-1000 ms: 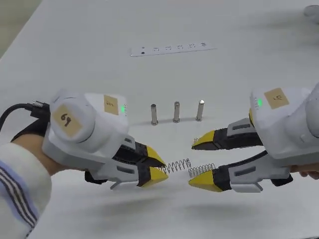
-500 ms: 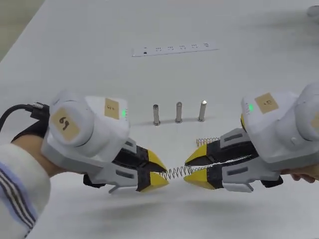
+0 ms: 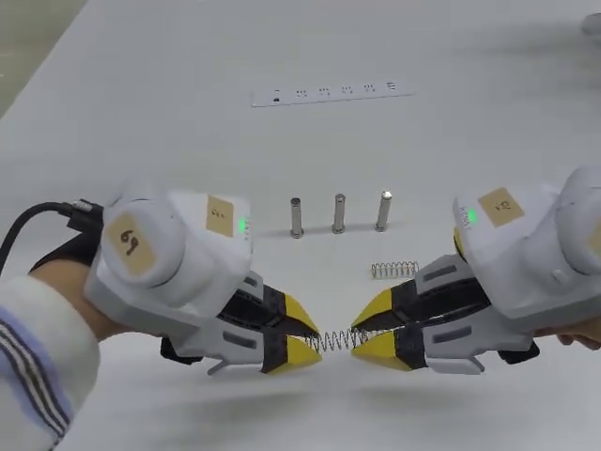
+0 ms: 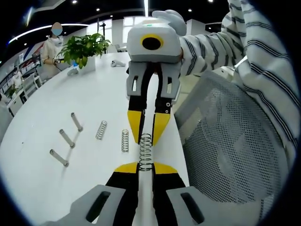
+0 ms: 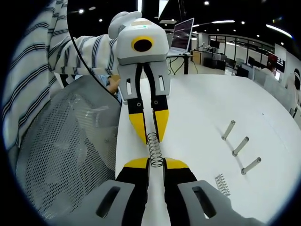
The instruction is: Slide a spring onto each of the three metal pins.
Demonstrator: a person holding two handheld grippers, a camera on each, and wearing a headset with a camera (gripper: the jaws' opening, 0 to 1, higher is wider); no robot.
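Lower middle of the head view: left gripper (image 3: 308, 340) and right gripper (image 3: 362, 338) both pinched tight on one spring (image 3: 336, 339) — an end each. Three pins (image 3: 339, 213) stand upright mid-frame, and a loose spring (image 3: 394, 270) lies just below-right of them.

place: open-plan office | cues: mesh chair (image 4: 230, 136); potted plant (image 4: 84, 47); laptop (image 5: 182, 34); ceiling spotlights (image 5: 81, 10)

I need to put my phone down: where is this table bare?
Bare: the table between power strip and three metal pins, also left of the pins. Crowded: nearer, a loose spring, then left gripper and right gripper clamping a second spring.
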